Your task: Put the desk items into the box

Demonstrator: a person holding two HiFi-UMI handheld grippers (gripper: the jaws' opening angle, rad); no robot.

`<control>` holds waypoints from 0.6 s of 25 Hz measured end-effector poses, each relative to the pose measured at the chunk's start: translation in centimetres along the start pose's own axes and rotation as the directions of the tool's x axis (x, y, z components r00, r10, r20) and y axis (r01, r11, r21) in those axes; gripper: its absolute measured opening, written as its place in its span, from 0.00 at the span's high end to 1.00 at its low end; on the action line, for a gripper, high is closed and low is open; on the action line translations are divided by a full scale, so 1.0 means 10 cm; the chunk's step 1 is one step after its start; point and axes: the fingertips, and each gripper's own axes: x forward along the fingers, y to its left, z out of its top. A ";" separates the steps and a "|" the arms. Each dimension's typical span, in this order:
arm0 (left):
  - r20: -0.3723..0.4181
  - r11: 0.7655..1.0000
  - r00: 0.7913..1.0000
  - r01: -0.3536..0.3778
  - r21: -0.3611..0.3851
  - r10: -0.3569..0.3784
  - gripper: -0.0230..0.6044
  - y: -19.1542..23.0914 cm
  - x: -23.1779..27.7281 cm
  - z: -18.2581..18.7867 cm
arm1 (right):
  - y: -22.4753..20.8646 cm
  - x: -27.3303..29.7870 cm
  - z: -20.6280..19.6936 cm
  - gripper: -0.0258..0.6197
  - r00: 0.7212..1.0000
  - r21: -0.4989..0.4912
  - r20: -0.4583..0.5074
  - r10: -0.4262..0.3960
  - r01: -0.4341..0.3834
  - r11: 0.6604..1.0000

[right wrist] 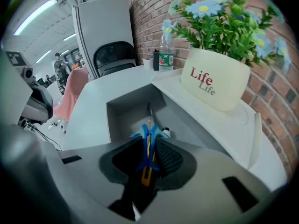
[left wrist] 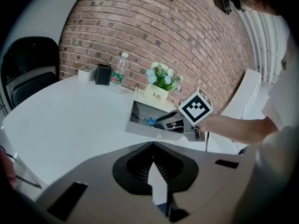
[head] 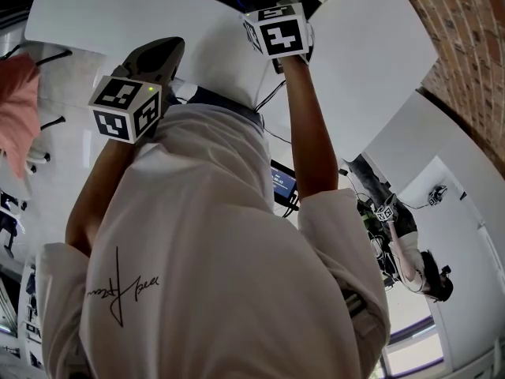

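Observation:
My right gripper (right wrist: 150,136) is shut on a blue and yellow utility knife (right wrist: 148,155). It holds the knife just over the open grey box (right wrist: 126,113) on the white table. A thin pen-like item and a small black-capped thing (right wrist: 166,133) lie in the box. From the left gripper view, the box (left wrist: 140,127) lies ahead, and the right gripper (left wrist: 163,119) reaches into it with the knife (left wrist: 150,122). My left gripper (left wrist: 153,164) hangs back above the bare table (left wrist: 70,125), its jaws shut with nothing between them. The head view shows both marker cubes over the person's white shirt.
A cream flower pot (right wrist: 215,85) marked "Life" stands on the box's open lid against the brick wall. A water bottle (left wrist: 118,71), a black holder (left wrist: 103,74) and a white container (left wrist: 87,72) stand farther along the wall. A black chair (left wrist: 28,73) is beyond the table.

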 end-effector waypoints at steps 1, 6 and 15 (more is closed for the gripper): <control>0.000 1.000 1.000 0.000 0.000 0.000 0.95 0.00 0.00 0.00 | 0.00 0.01 -0.01 0.80 1.000 -0.003 -0.007 0.001 -0.001 1.000; -0.003 1.000 1.000 -0.001 0.002 0.001 0.95 0.00 0.00 0.01 | 0.01 0.02 -0.03 0.80 1.000 0.000 -0.016 0.007 -0.007 1.000; -0.005 1.000 1.000 0.003 0.006 -0.003 0.95 0.01 0.01 0.03 | 0.01 0.02 -0.03 0.80 1.000 0.006 -0.022 0.008 -0.007 1.000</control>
